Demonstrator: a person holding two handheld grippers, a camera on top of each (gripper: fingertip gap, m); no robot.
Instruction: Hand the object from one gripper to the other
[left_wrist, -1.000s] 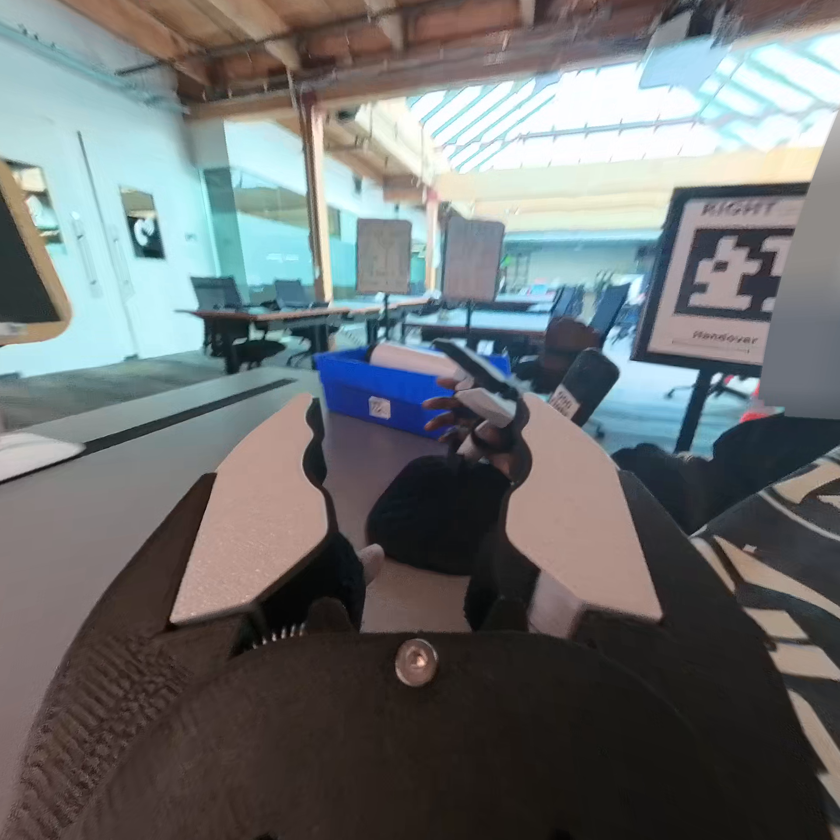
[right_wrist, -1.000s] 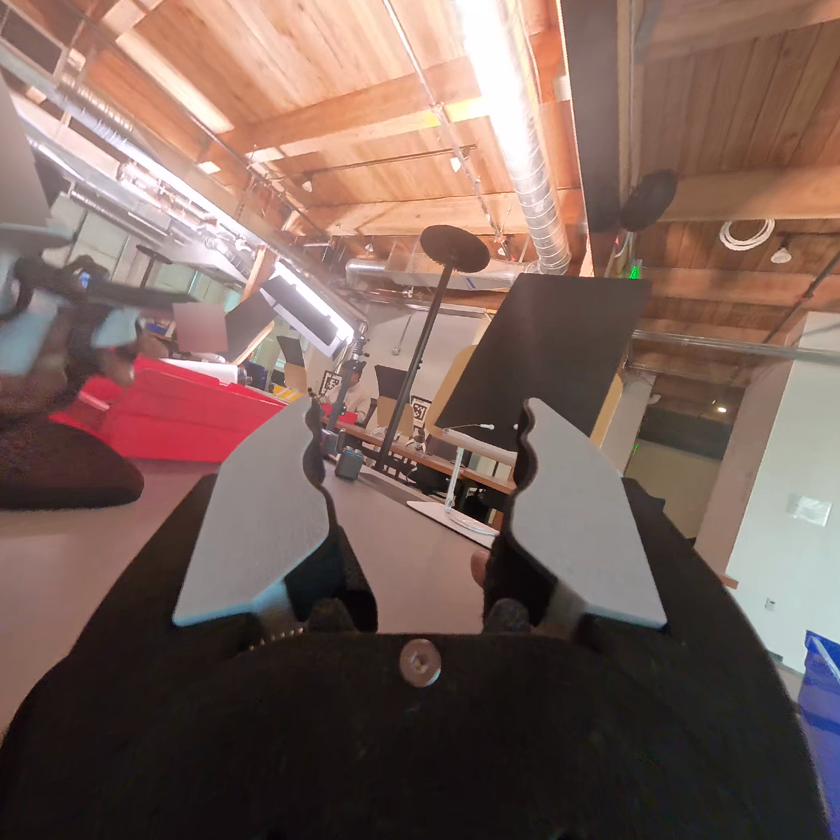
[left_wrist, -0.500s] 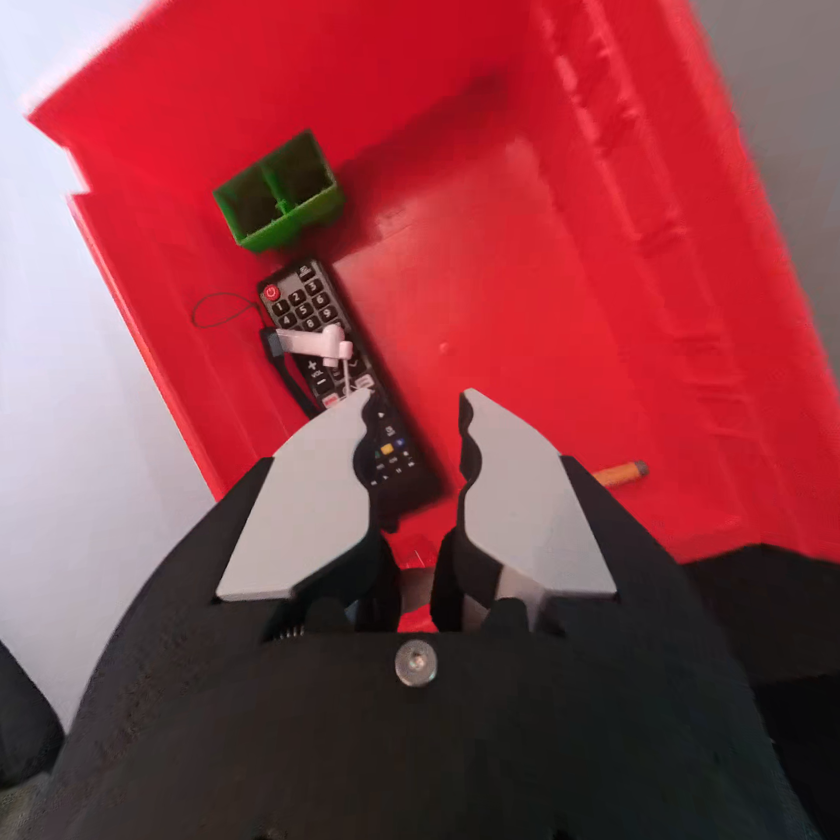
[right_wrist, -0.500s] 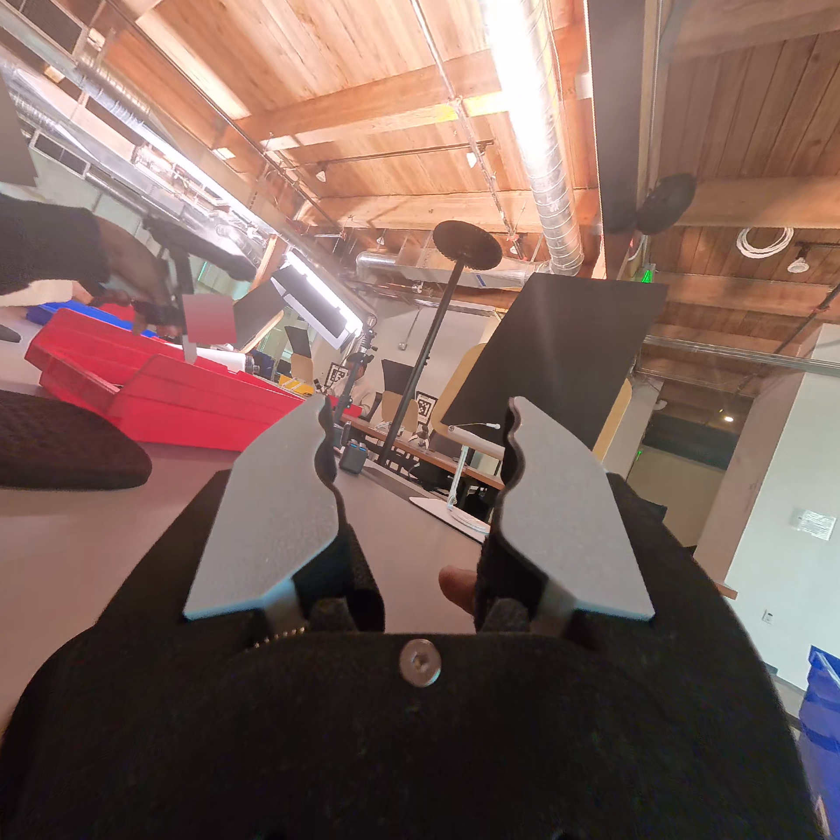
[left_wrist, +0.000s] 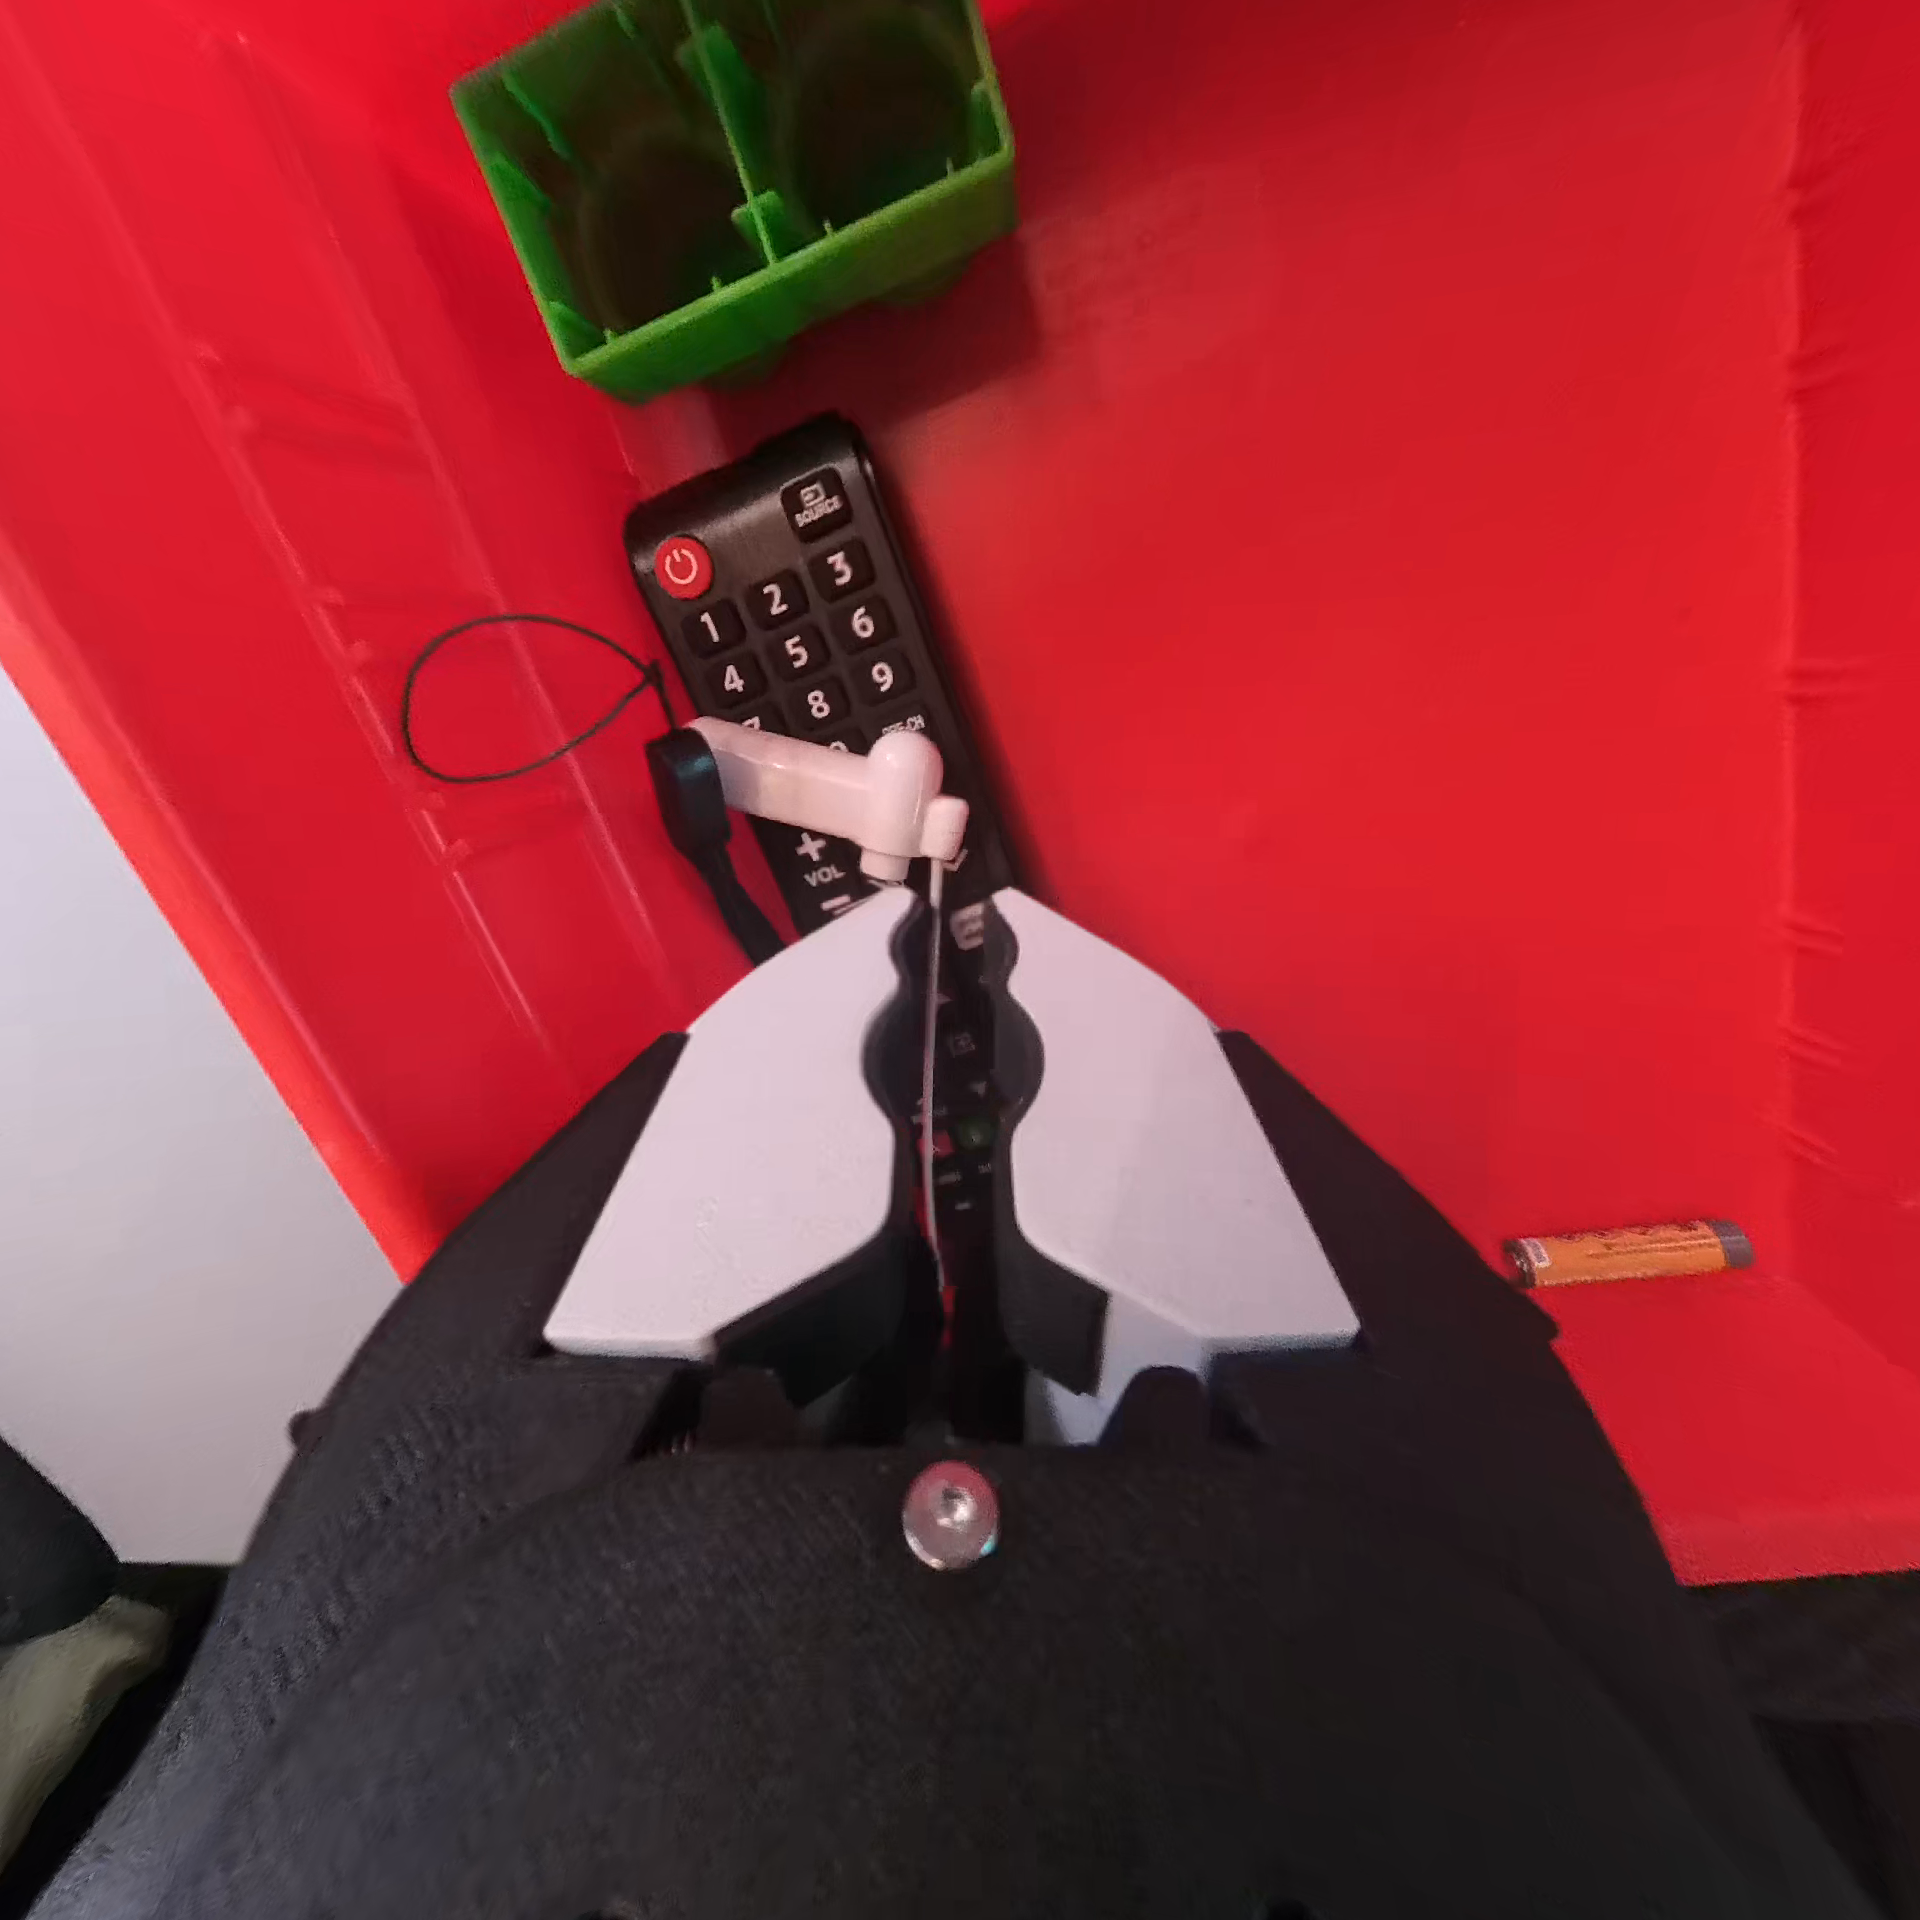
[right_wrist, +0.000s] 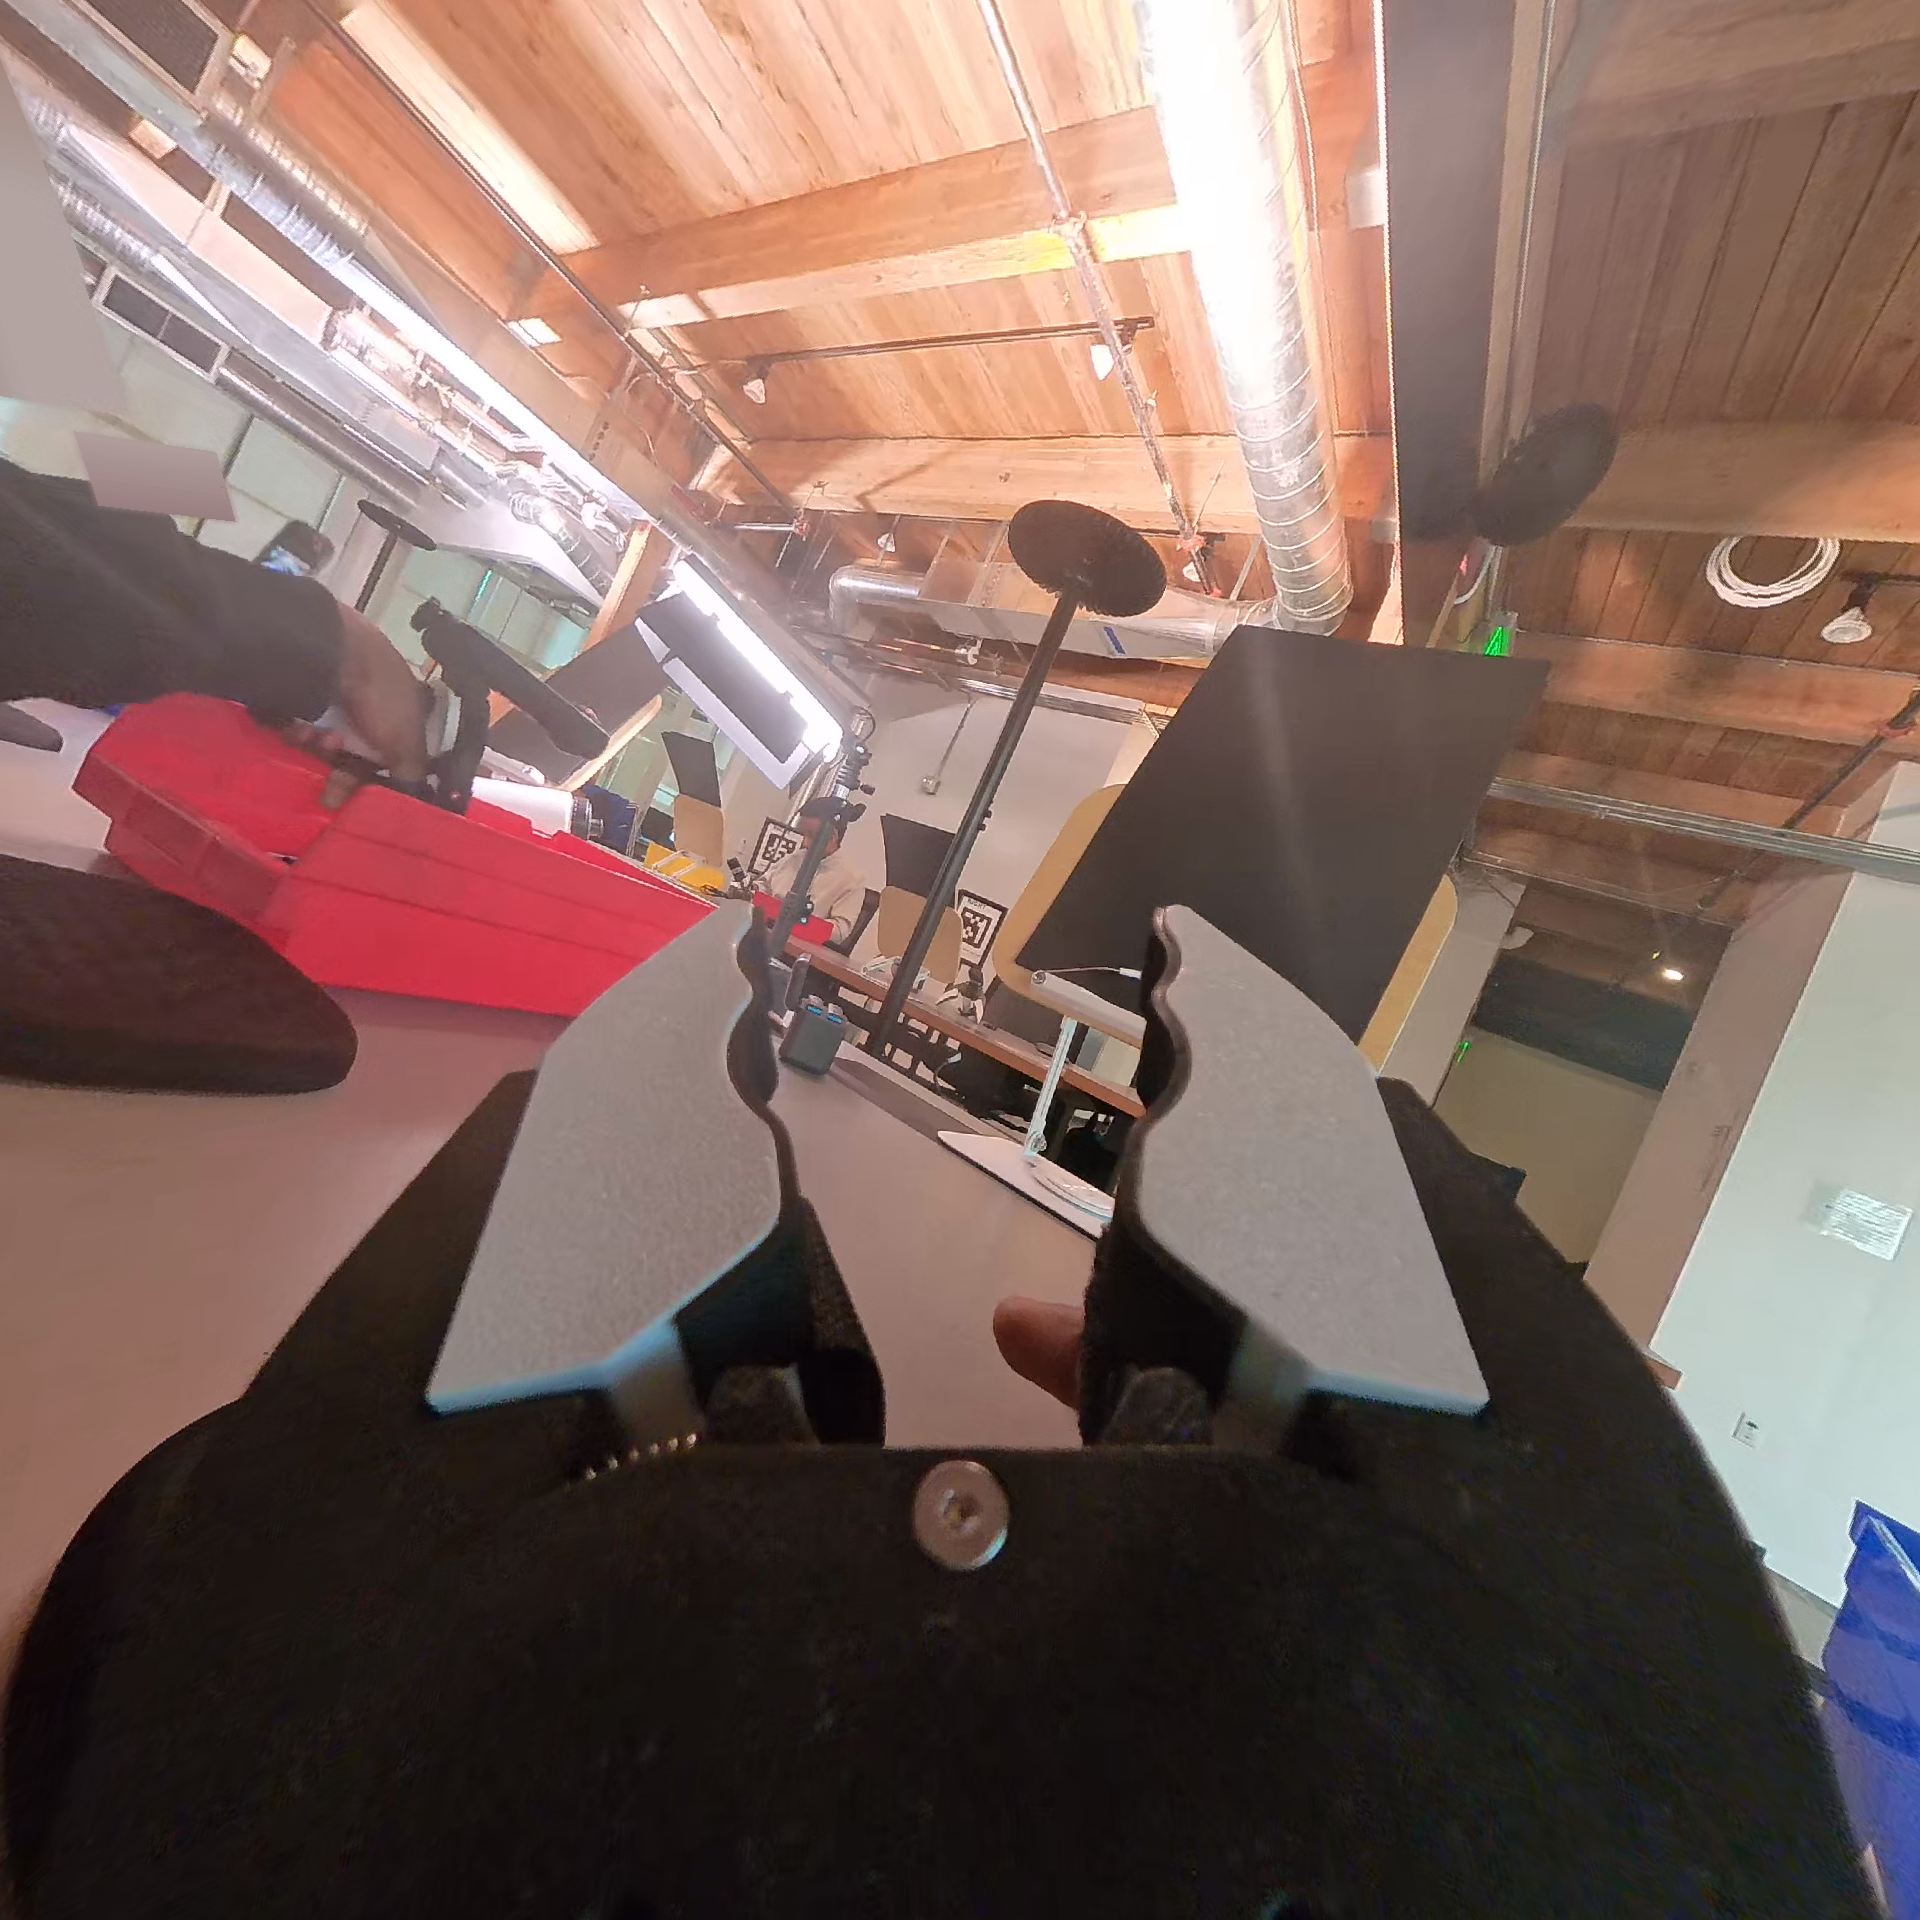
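Observation:
My left gripper (left_wrist: 956, 904) reaches down into a red bin (left_wrist: 1455, 623). Its jaws are nearly closed on the thin flat strip of a small white plastic tool (left_wrist: 831, 774). The tool lies across a black remote control (left_wrist: 790, 623) and has a black cord loop (left_wrist: 468, 707) at its far end. My right gripper (right_wrist: 951, 925) is open and empty. It is tilted upward over the grey table (right_wrist: 208, 1195), well apart from the bin. In the right wrist view the left gripper (right_wrist: 457, 717) shows far left, held by a hand over the red bin (right_wrist: 416, 883).
A green two-cell holder (left_wrist: 727, 177) stands at the bin's far end. An orange battery (left_wrist: 1626, 1262) lies at the bin's right. A black round pad (right_wrist: 156, 987) lies on the table in front of the bin. A blue bin (right_wrist: 1881, 1662) is at the lower right. The left gripper's tips are roughly 55 centimeters from the right gripper's. The black remote control (left_wrist: 790, 623) is about 5 centimeters from my left fingertips and 60 centimeters from my right.
My left gripper swung from facing the room to pointing down into the red bin, moved closer to the remote, and its jaws closed around the white tool's strip. The right gripper stayed open, barely moving.

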